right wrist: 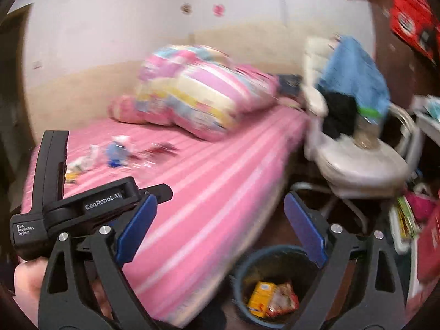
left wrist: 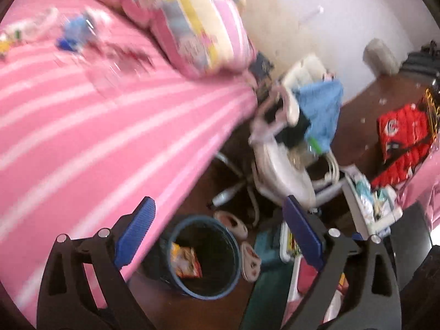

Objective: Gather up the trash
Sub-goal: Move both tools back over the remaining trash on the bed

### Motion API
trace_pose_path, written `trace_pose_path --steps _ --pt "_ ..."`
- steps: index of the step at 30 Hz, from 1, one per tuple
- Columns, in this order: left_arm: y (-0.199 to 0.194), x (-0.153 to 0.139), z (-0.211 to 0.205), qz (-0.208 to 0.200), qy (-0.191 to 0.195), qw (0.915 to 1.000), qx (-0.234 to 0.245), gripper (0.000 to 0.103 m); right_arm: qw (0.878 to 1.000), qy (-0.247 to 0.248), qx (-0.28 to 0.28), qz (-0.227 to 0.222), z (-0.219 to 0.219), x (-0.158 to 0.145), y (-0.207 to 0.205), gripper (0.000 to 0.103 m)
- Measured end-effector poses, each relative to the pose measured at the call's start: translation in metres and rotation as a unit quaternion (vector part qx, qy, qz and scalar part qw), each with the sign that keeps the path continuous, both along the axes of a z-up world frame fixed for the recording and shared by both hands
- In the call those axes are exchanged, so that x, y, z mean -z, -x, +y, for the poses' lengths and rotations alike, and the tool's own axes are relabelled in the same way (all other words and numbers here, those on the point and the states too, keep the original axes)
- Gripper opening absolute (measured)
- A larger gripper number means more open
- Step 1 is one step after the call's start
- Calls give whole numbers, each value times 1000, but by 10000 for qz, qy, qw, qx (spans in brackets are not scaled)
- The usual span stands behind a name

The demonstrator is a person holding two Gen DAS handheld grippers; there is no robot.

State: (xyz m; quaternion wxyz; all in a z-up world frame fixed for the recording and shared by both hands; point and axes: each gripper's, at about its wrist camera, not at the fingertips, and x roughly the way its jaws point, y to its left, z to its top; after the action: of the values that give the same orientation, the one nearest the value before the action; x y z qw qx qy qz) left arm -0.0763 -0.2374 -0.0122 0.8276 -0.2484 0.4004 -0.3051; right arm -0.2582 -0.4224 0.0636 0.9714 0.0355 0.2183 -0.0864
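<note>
Left wrist view: left gripper (left wrist: pixel 220 236) hovers, fingers spread, above the bin (left wrist: pixel 203 255).

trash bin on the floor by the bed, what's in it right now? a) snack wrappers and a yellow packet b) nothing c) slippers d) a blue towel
a: the right wrist view looks down into the trash bin, and a yellow packet lies beside a crumpled red snack wrapper at its bottom.

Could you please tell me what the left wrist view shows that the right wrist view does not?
Only the left wrist view shows the slippers on the floor beside the bin.

Only the right wrist view shows the left gripper from outside, and pink wall stickers.

Both show the bin with wrappers inside, the pink striped bed, scattered trash on it, and the white chair.
</note>
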Motion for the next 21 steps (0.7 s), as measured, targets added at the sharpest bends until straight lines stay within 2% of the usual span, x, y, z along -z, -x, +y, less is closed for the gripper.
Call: trace_pose_path --steps 3,8,16,21 --pt "4 -21 56 -180 -13 9991 -391 92 9987 85 -498 -79 46 -18 -12 93" --pt "11 -32 129 -286 -140 9954 -907 92 9933 253 -1117 -121 115 -30 -32 93" --pt "8 -35 229 -387 -564 9843 -1627 92 9823 258 -1857 -39 196 -20 -56 93" --pt "-5 -30 267 -368 -799 9778 -1903 92 9769 238 -2123 67 231 -12 -80 93"
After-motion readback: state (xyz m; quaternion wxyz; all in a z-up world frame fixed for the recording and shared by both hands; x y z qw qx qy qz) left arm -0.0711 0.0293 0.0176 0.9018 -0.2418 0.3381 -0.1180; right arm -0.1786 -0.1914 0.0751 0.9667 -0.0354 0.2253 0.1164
